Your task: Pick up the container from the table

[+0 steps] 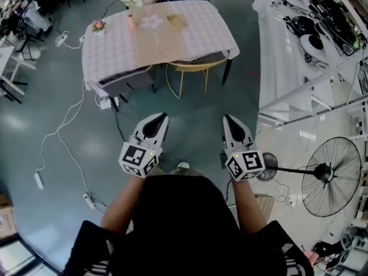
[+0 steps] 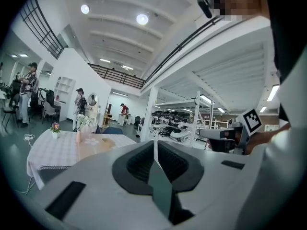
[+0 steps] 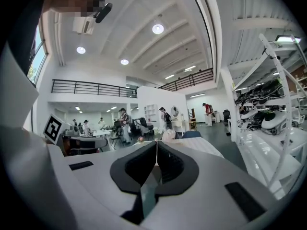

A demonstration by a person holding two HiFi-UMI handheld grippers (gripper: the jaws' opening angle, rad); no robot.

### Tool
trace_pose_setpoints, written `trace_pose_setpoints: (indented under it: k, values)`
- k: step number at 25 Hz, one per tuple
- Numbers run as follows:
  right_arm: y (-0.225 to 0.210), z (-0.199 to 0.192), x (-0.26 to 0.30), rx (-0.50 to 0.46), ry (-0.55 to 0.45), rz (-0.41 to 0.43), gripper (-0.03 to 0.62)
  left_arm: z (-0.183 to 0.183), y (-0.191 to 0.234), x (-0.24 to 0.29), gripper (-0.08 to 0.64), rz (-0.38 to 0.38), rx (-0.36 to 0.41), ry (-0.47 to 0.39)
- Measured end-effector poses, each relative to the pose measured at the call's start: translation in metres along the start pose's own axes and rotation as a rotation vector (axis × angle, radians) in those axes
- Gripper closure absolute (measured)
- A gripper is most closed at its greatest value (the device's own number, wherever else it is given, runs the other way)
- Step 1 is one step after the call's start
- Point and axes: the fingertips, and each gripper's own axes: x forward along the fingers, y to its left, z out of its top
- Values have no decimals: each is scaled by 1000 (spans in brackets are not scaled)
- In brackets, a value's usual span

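Far ahead stands a table (image 1: 109, 53) under a checked cloth. On it are a small pink container (image 1: 131, 21), a flat tan container (image 1: 176, 20), a flower-shaped mat (image 1: 152, 21) and a little potted flower (image 1: 99, 25). My left gripper (image 1: 164, 116) and right gripper (image 1: 226, 118) are held side by side over the floor, well short of the table, both shut and empty. The left gripper view shows its shut jaws (image 2: 154, 140), with the table (image 2: 53, 152) and pink container (image 2: 79, 137) beyond at the left. In the right gripper view the jaws (image 3: 156, 155) meet in a thin line.
A yellow wire chair (image 1: 187, 69) and a grey chair (image 1: 123, 83) are tucked at the table's near side. Cables and power strips (image 1: 38, 180) trail on the floor at left. A standing fan (image 1: 330, 176) and white shelving (image 1: 310, 50) fill the right. People stand in the background.
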Motion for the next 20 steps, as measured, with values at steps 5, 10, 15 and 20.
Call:
trace_pose_setpoints:
  k: [5,10,15,20]
  values:
    - [-8,-13,-4,23,39,-21,444,-7,14,-2,396,66,-6,16]
    - [-15,-19,-13,42,54,-14,423,-11,14,-2,365,92,-11,23]
    - [-25,-26,-16,66,58,0,423,-9,0,2,365,91,-4,9]
    - [-30,-39,-5,104,75,9,423,-29,4,12,365,87,-18,77]
